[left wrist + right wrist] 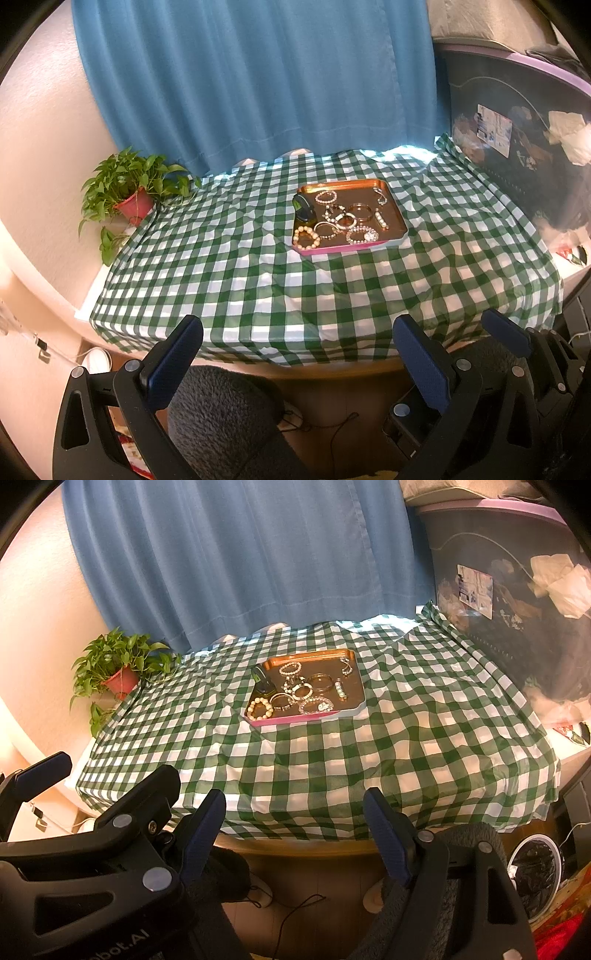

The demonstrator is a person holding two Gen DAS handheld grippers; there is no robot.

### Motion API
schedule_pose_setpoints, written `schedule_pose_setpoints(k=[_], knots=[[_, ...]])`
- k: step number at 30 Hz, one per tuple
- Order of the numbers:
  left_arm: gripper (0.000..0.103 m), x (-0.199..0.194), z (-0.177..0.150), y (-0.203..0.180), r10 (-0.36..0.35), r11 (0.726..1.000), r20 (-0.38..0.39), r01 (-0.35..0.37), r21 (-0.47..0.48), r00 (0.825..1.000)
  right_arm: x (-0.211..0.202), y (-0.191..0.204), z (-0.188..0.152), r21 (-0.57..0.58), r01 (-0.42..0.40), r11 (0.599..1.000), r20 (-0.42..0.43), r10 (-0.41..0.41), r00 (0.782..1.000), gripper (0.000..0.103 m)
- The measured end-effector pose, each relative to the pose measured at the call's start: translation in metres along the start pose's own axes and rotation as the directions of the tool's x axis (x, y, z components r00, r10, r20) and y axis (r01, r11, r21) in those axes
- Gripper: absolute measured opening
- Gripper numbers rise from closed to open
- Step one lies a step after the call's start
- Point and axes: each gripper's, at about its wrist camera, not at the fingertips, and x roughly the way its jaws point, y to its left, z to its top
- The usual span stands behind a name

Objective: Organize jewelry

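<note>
Pearl bracelet (pixel 307 236) at the tray's (pixel 397 218) near left corner looks light and slippery; our grippers (pixel 297 354) (pixel 295 825) gape empty, so we pinch its beads.

Free room: wide bare stretch of green-white checked tablecloth (pixel 229 280) fills centre and lower frame, from near table edge up to copper-coloured rectangular tray w/ pink rim (pixel 398 218), upper centre. Cloth bare left and right of tray too.

Obstacles: potted green plant in red pot (pixel 133 205) at left edge; hanging blue curtain (pixel 258 81) along top behind table; dark translucent storage bin w/ purple lid (pixel 524 147) at upper right, against cloth edge.
</note>
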Motion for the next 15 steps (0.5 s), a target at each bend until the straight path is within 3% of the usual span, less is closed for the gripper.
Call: schedule_pose_setpoints(k=[15], knots=[[0.102,0.0008,0.0019,-0.0003,-0.002,1.000,-0.001,0.002,0.002,1.000,0.0002,-0.0010,0.0009,0.000,0.001,1.000,-0.002,-0.001,1.000,0.075]])
